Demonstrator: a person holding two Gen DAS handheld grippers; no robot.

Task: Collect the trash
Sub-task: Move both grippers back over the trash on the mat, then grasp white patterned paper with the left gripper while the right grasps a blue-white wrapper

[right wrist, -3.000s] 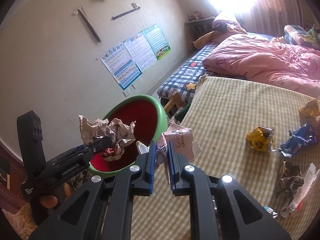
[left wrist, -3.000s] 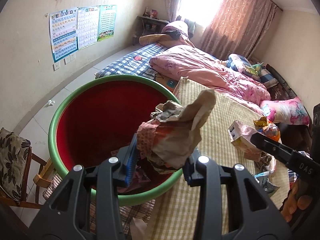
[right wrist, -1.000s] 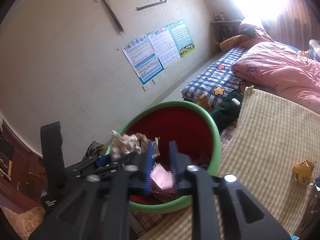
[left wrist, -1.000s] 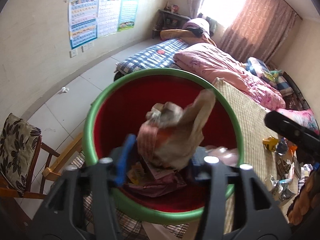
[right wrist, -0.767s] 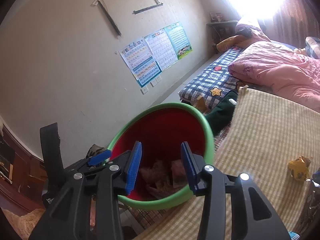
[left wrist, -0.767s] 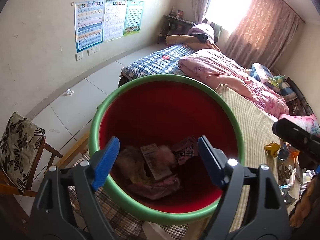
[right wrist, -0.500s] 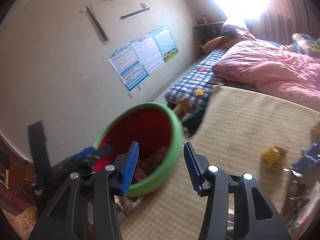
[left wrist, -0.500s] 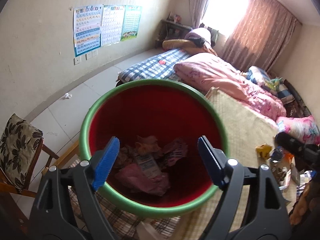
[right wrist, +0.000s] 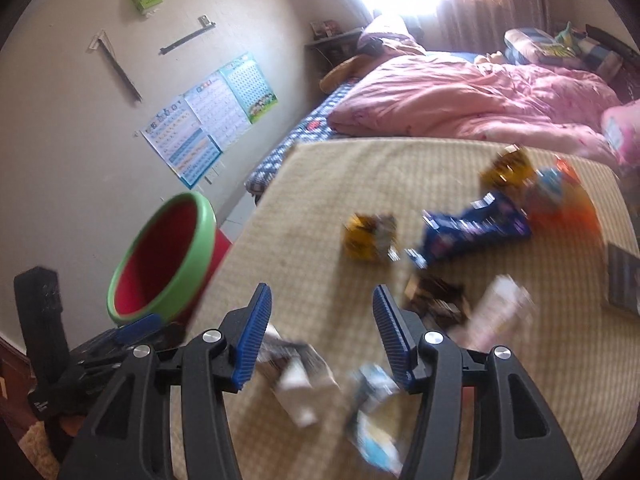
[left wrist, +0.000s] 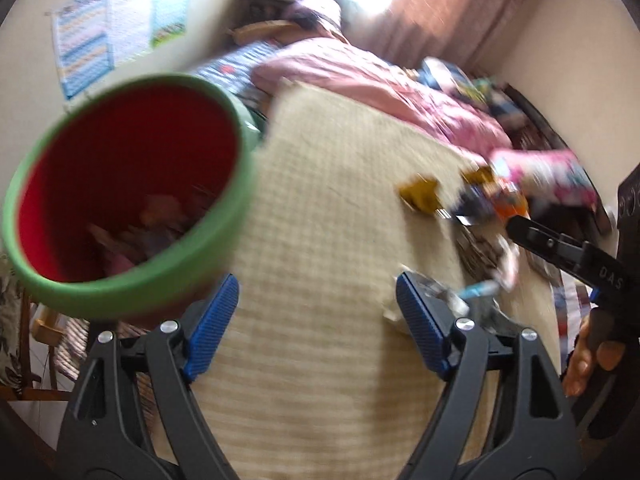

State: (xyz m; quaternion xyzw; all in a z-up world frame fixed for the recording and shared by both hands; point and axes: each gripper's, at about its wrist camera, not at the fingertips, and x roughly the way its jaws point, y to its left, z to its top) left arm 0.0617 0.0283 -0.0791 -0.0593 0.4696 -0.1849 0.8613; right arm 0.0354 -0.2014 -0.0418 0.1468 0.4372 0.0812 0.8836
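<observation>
1. Left gripper (left wrist: 314, 324): jaws wide apart, nothing between them, over the bare straw mat (left wrist: 320, 208).
2. Right gripper (right wrist: 318, 340): jaws have just been opening, now apart and empty; the blurred white scraps (right wrist: 296, 392) lie on the mat below, untouched.
3. Bin (right wrist: 164, 256), green rim, red inside, stands off the mat's left edge; some trash already in it.
4. Remaining trash clusters toward the mat's far right side: yellow wrapper (right wrist: 370, 236), blue packet (right wrist: 472, 232), orange packet (right wrist: 560, 196), dark wrapper (right wrist: 436, 300).
5. Judgement: all light, crumpled film and paper; soft, springy, somewhat slick. Pinch a raised fold or bunched middle, not a flat edge.
6. Thin pieces may slip or flutter loose; grip firmly.
</observation>
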